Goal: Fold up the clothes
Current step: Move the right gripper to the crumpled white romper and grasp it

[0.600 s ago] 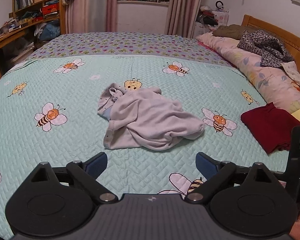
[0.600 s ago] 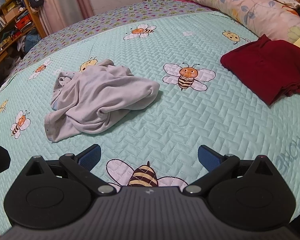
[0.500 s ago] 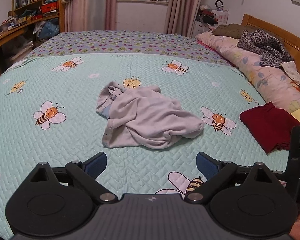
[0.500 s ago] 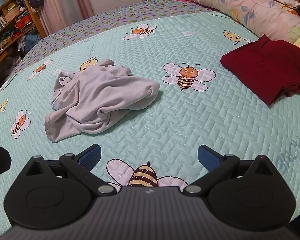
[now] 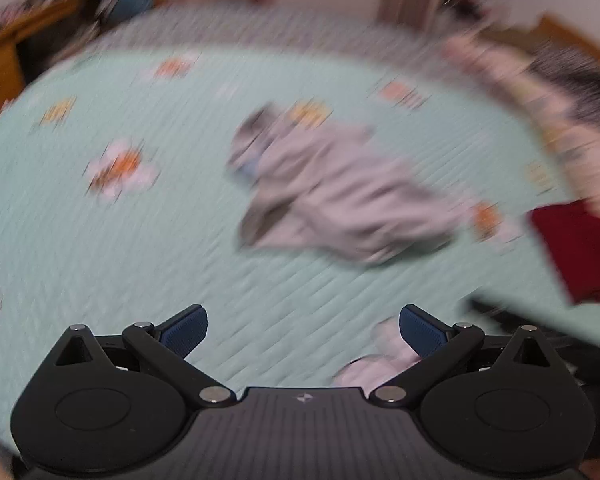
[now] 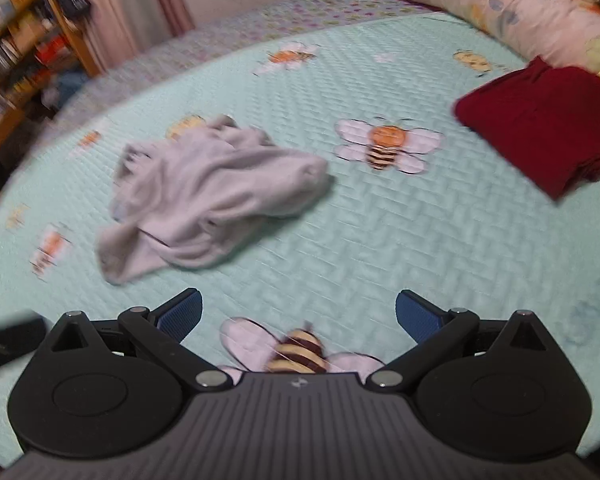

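A crumpled light grey garment (image 5: 336,196) lies in a heap on the mint bee-print bedspread (image 5: 100,264). It also shows in the right wrist view (image 6: 212,196), to the left of centre. My left gripper (image 5: 303,330) is open and empty, held above the bedspread short of the garment. My right gripper (image 6: 298,314) is open and empty too, over a bee print, to the right of the garment. A folded dark red garment (image 6: 540,124) lies at the right of the bed (image 5: 576,248). The left wrist view is badly blurred.
Floral pillows (image 6: 500,8) with more clothes on them line the right side by the wooden headboard. A wooden bookshelf and desk (image 6: 16,56) stand at the left. Curtains (image 6: 128,20) hang beyond the bed's far edge.
Both views have shifted and blurred, the left one strongly. The grey garment now looks closer in both views. Both grippers stay open and empty.
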A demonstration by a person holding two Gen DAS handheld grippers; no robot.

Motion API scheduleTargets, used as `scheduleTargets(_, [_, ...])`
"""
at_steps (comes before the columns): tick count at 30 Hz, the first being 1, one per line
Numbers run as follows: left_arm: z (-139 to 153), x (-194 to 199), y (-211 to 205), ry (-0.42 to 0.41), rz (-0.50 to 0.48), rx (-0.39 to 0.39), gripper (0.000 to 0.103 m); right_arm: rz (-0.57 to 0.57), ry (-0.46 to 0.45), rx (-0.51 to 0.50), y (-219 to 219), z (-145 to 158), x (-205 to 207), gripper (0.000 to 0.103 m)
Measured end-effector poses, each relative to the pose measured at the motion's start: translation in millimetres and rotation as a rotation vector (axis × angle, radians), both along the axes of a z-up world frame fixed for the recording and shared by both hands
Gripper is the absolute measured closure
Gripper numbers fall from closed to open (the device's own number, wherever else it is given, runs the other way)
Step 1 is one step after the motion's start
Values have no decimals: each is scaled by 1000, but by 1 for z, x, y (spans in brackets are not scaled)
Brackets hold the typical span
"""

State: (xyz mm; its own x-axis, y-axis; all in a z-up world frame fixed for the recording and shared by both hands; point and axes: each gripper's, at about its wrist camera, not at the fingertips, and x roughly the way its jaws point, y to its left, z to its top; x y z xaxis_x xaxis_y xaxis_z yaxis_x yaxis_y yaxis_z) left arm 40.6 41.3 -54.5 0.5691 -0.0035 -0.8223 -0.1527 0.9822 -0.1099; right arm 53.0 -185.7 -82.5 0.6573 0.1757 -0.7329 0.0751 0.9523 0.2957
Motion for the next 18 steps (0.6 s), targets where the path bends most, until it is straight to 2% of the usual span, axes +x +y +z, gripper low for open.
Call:
scheduleTargets(2, [-24, 10, 13, 62, 21, -9, 1, 13, -111, 39, -3, 0, -2, 1])
scheduleTargets(4, [-46, 17, 30, 128, 45, -58, 1, 30, -211, -32, 0, 0, 0, 1])
scheduleTargets(6, [-66, 21, 45, 175, 77, -128, 3, 69, -220, -127, 8, -3, 15, 1])
scheduleTargets(9, [-87, 23, 63, 231, 172, -191, 4, 94, -250, -118, 11, -11, 34, 1])
scheduleTargets(12, [-98, 16, 81, 197, 243, -307, 4, 147, -271, -107, 22, -19, 54, 1])
scheduleTargets(14, [-100, 10, 90, 152, 279, -385, 4, 198, -267, -158, 36, -25, 68, 3])
scheduleTargets(16, [-98, 5, 95, 128, 313, -382, 4, 248, -295, -231, 54, -31, 76, 6])
scheduleTargets(18, [-94, 7, 94, 116, 297, -315, 4, 303, -281, -299, 70, -40, 87, 6])
